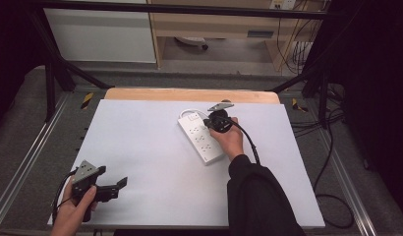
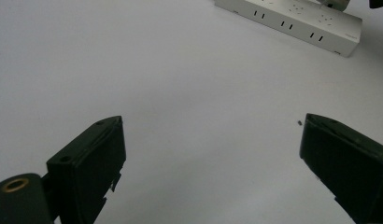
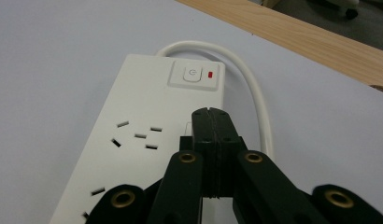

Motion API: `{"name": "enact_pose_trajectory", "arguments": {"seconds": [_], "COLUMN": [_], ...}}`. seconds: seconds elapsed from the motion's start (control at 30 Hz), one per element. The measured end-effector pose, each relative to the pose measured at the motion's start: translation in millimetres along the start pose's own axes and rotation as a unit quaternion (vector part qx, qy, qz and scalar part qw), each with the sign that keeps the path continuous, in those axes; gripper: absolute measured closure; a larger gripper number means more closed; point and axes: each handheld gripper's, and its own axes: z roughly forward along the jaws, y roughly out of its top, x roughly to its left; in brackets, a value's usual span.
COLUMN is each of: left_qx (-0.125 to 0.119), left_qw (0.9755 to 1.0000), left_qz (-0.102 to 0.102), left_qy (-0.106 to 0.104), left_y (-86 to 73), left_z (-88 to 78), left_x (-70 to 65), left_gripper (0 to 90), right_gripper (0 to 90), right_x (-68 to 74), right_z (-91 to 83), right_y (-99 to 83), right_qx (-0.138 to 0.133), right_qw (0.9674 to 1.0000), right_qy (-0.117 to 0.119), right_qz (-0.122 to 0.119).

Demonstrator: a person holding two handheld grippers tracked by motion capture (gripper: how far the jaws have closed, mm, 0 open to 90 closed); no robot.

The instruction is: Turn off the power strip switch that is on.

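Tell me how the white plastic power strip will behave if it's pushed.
The white plastic power strip lies flat and long, so it should slide, not tip. Its curved white cord would likely drag and swing it. The smooth grey tabletop probably offers little grip.

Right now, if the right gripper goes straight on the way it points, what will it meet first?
Probably the power switch on the white power strip. The shut right gripper hovers over the strip, aimed at that button; its height is unclear, so it may touch the strip's top first.
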Motion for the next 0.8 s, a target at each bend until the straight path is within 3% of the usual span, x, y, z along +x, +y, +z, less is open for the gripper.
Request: {"name": "enact_pose_trajectory", "arguments": {"seconds": [0.8], "left_qx": [0.000], "left_qw": [1.0000], "left_qz": [-0.001], "left_qy": [0.001], "left_y": [0.1], "left_z": [-0.2], "left_x": [0.3], "left_gripper": [6.9], "right_gripper": [90.0], "right_x": [4.1], "right_z": [5.5], "right_y": [-4.5], "right_qx": [0.005], "right_qw": [1.0000], "right_qy": [0.000], "right_qz": [-0.001]}}
